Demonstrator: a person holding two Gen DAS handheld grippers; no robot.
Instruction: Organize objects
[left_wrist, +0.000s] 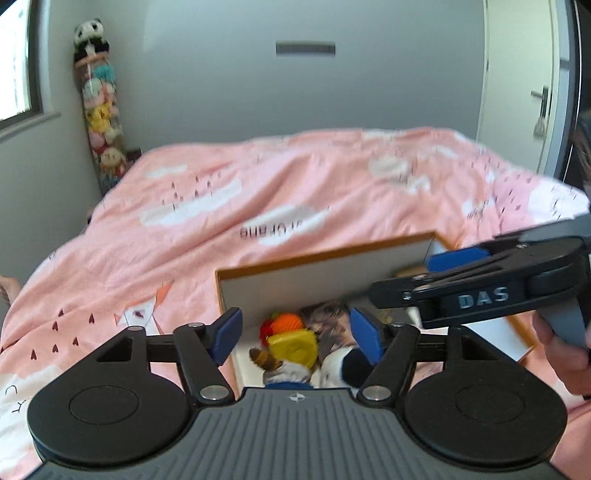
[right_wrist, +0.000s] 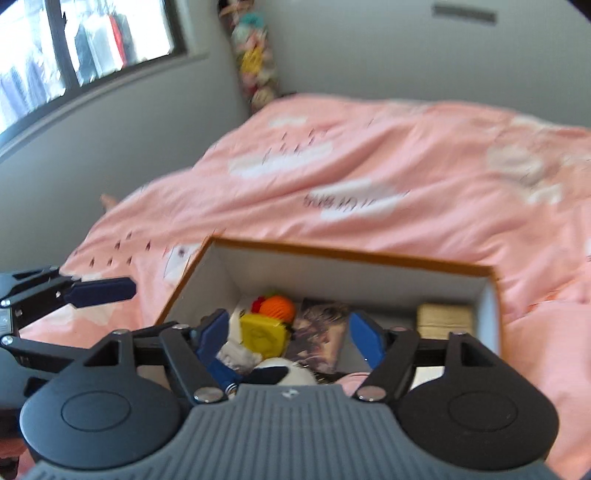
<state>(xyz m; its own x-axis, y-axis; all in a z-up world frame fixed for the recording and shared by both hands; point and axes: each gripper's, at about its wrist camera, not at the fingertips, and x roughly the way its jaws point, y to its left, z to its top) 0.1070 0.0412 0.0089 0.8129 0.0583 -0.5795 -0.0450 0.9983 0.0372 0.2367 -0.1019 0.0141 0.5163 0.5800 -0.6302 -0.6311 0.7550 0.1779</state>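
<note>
Both grippers, left (left_wrist: 295, 334) and right (right_wrist: 290, 338), hover above the box (right_wrist: 332, 254), fingers released, empty; toys lie inside the box on the bed (left_wrist: 221, 184).

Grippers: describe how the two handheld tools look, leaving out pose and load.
The left gripper and right gripper match: blue finger pads on black linkage arms with silver pivot pins, two black round discs, a ribbed grey body. The right one's side reads "DAS".

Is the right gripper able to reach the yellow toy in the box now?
Probably yes. The right gripper is open and empty above the open box, and the yellow toy lies uncovered on top, between its fingers in view. The left gripper hovers close beside it.
</note>
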